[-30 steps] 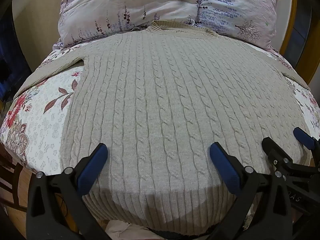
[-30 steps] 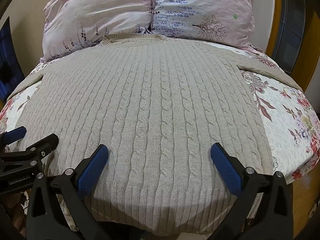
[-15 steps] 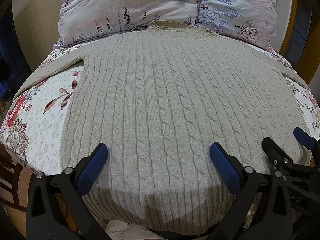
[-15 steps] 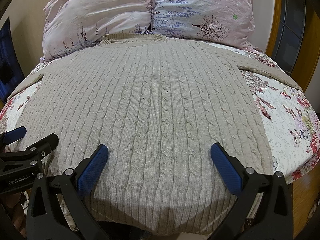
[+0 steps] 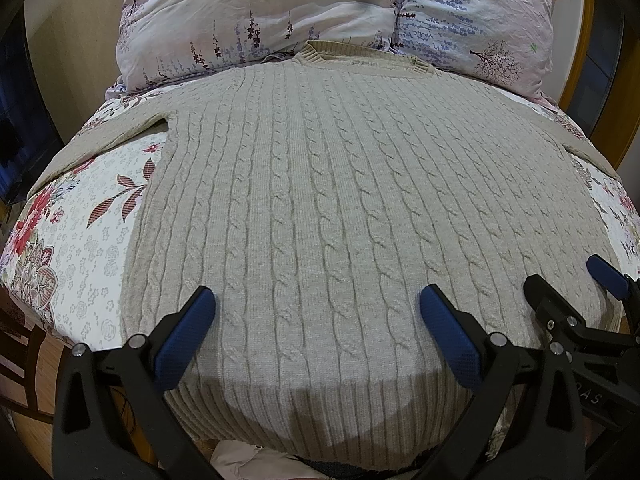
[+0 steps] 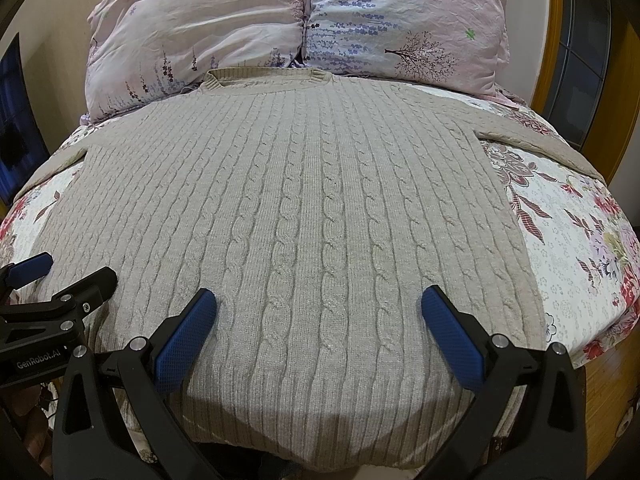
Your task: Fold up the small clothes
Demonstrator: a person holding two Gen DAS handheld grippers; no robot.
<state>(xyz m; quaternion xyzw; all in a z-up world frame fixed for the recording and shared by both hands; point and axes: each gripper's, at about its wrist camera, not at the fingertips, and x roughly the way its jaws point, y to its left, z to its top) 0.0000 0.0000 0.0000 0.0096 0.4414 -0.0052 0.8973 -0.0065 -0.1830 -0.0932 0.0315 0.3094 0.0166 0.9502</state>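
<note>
A beige cable-knit sweater (image 5: 320, 208) lies flat, front up, on a bed, collar (image 5: 360, 58) toward the pillows, sleeves spread to both sides; it also shows in the right wrist view (image 6: 304, 220). My left gripper (image 5: 316, 316) is open and empty, hovering above the sweater's lower hem on its left half. My right gripper (image 6: 320, 316) is open and empty above the hem on the right half. Each gripper shows at the edge of the other's view: the right gripper (image 5: 568, 284) and the left gripper (image 6: 72, 272).
A floral bedsheet (image 5: 80, 232) covers the bed (image 6: 580, 260). Two pale floral pillows (image 5: 260, 12) (image 6: 400, 20) lie behind the collar. A wooden frame (image 6: 552, 32) stands at the far right. The bed's near edge is just below the hem.
</note>
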